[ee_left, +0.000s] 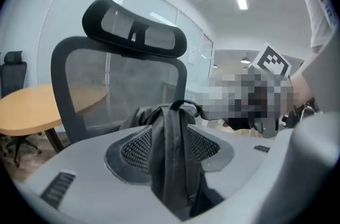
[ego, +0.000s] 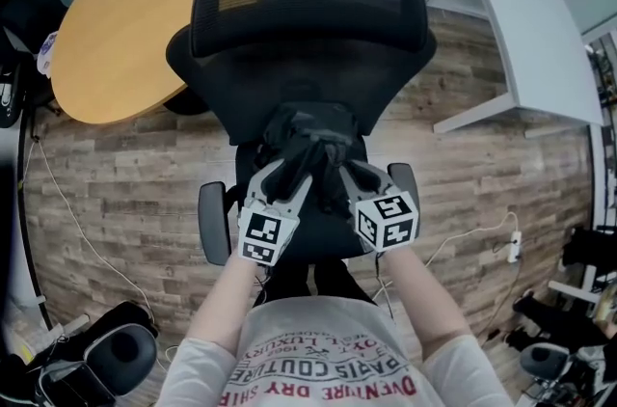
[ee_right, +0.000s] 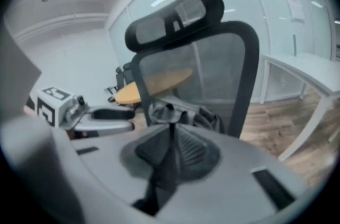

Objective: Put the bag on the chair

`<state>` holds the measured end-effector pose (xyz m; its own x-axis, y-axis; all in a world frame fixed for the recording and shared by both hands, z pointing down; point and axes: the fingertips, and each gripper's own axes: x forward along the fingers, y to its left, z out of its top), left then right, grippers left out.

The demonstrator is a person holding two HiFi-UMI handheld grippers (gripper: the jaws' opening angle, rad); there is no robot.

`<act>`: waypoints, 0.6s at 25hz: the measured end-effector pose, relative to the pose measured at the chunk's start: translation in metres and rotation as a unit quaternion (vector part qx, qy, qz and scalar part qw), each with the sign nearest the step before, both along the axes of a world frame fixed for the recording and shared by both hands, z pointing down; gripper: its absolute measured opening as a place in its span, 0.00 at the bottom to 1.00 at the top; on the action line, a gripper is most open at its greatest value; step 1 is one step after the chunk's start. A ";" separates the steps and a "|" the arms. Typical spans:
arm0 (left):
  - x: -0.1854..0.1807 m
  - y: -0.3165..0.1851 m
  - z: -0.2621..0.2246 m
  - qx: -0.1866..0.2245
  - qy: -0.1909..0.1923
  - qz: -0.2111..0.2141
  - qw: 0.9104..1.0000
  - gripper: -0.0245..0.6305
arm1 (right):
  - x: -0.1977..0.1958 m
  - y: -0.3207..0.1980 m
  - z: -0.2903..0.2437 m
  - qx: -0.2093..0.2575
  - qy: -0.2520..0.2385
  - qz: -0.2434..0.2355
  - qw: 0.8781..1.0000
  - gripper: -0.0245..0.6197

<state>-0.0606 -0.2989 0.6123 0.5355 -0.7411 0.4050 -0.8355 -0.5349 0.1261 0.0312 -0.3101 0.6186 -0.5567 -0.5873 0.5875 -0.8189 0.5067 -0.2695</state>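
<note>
A black bag (ego: 308, 130) lies on the seat of a black mesh office chair (ego: 308, 10), against the backrest. Both grippers reach over the seat's front edge to the bag's straps. In the left gripper view the left gripper (ee_left: 170, 149) stands open, and a broad dark strap (ee_left: 172, 170) hangs loosely between its jaws. The right gripper (ee_right: 172, 153) is shut on a thin strap (ee_right: 171, 135) that runs up to the bag's top. In the head view the left gripper (ego: 292, 168) and right gripper (ego: 349, 172) sit side by side just in front of the bag.
A round wooden table (ego: 125, 19) stands behind the chair to the left, and a white desk (ego: 530, 19) to the right. The chair's armrests (ego: 213, 222) flank my forearms. Cables and a power strip (ego: 514, 246) lie on the wooden floor, with dark equipment at both lower corners.
</note>
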 end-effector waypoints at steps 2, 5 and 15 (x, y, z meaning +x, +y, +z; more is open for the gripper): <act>-0.001 0.005 -0.023 0.024 0.002 -0.005 1.000 0.31 | 0.001 0.001 -0.022 0.027 -0.017 0.003 0.999 0.11; -0.008 0.012 -0.046 0.035 -0.002 -0.033 0.999 0.11 | 0.003 0.004 -0.048 0.066 -0.021 -0.005 0.998 0.10; -0.028 0.026 -0.129 0.077 0.010 -0.073 0.994 0.07 | 0.005 0.015 -0.144 0.204 -0.029 -0.037 0.978 0.08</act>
<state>-0.0886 -0.2731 0.4833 0.4249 -0.8637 0.2711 -0.9035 -0.4230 0.0688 0.0360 -0.2956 0.4744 -0.6317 -0.7234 0.2787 -0.7657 0.6384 -0.0786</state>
